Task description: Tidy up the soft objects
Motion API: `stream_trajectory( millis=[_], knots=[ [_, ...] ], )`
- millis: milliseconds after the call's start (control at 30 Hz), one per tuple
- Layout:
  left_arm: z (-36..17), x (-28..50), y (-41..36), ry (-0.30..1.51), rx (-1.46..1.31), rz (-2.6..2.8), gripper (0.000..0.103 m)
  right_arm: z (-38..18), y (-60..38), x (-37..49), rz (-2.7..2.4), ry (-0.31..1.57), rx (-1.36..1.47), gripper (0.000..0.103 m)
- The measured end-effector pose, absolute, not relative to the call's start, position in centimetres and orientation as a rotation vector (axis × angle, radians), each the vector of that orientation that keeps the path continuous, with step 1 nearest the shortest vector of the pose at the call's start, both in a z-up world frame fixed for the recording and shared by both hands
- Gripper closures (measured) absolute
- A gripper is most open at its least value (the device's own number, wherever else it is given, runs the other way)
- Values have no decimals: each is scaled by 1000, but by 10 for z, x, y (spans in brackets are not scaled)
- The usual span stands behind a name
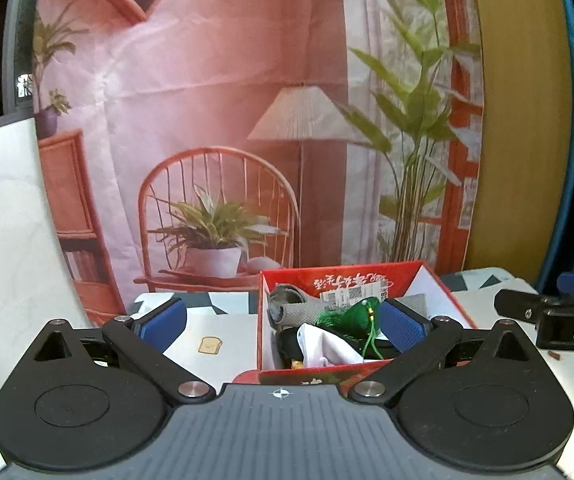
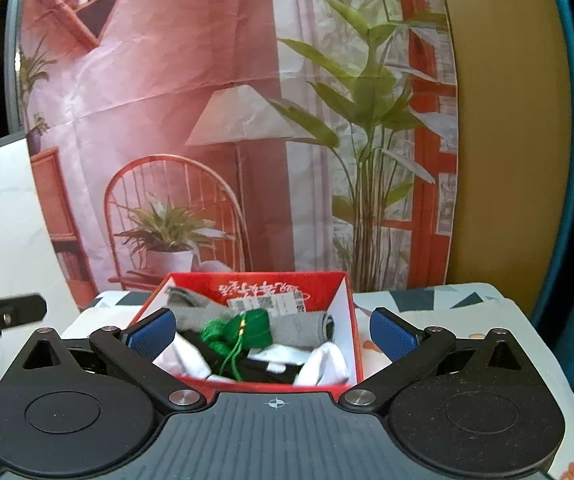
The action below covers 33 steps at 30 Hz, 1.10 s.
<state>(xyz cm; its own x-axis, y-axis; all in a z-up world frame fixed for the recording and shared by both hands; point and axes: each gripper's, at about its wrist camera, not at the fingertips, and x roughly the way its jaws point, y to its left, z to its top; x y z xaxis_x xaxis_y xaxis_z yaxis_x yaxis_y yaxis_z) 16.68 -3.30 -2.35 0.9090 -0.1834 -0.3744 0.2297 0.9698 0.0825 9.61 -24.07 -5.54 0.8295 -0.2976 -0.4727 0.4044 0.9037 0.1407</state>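
From the left wrist, one red box (image 1: 367, 280) holding one green tassel (image 1: 361, 314) sits ahead-right of the released left hand-held gripper (image 1: 283, 326); from the right wrist, it lies between the released right hand-held gripper's (image 2: 273, 334) fingers.

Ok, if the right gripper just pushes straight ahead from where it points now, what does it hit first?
Probably the red box: its near wall sits just ahead of the open right gripper. If it clears the rim, the green tasselled pouch comes next. Depth is hard to judge.

White letters "DAS" show on the right tool (image 1: 567, 330).
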Motion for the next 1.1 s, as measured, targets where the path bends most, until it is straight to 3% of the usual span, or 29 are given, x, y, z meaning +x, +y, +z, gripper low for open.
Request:
stream_trajectory(
  millis=[533,1100],
  knots=[
    [27,51,-13,235,129,-157,0,29,-181,7,-380,343,143,0],
    [21,34,-1,224,48,-104,0,35,-177,-27,-463,322,111,0]
  ],
)
